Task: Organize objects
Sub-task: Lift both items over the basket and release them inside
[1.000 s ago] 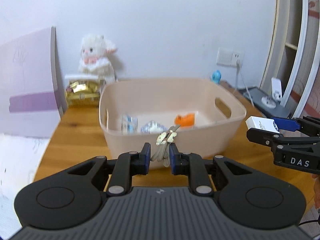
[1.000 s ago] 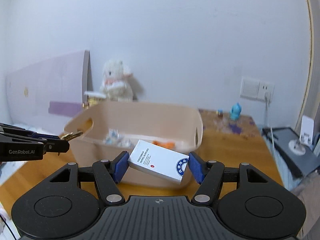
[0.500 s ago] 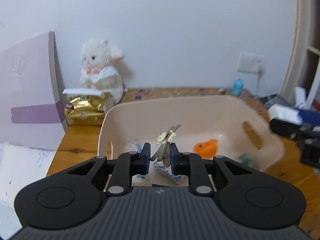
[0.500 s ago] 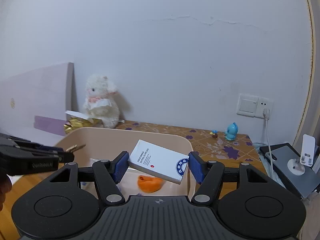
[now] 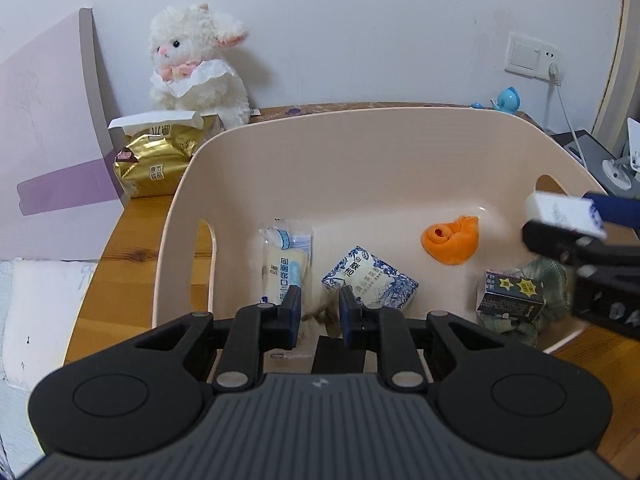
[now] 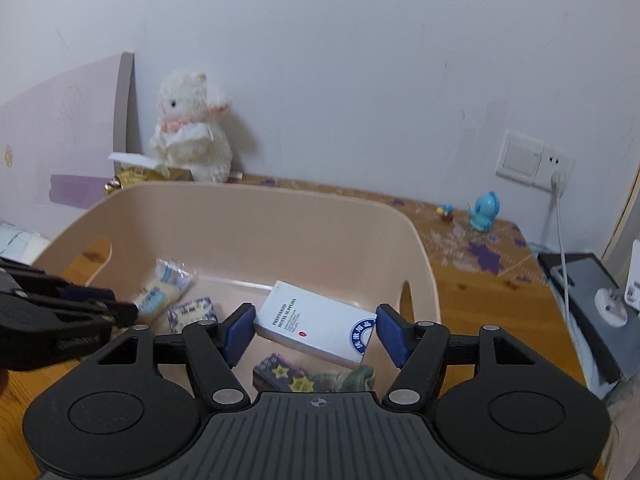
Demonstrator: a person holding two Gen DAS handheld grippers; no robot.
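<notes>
A beige plastic basket stands on the wooden table. My left gripper is over its near side, jaws a little apart, and the small brown keychain hangs loose between them, below its earlier height. My right gripper is over the basket's right side, around a white box with a blue emblem; gaps show at both pads. Inside lie a bread packet, a blue-patterned pack, an orange cloth and a dark starred box on green cloth.
A white plush lamb and a gold snack bag stand behind the basket at the wall. A purple board leans at left. A blue bird figure and a grey device are at right.
Both grippers moved forward over the basket and tilted down. The left jaws opened and the keychain dropped lower between them. The right jaws widened around the white box.
</notes>
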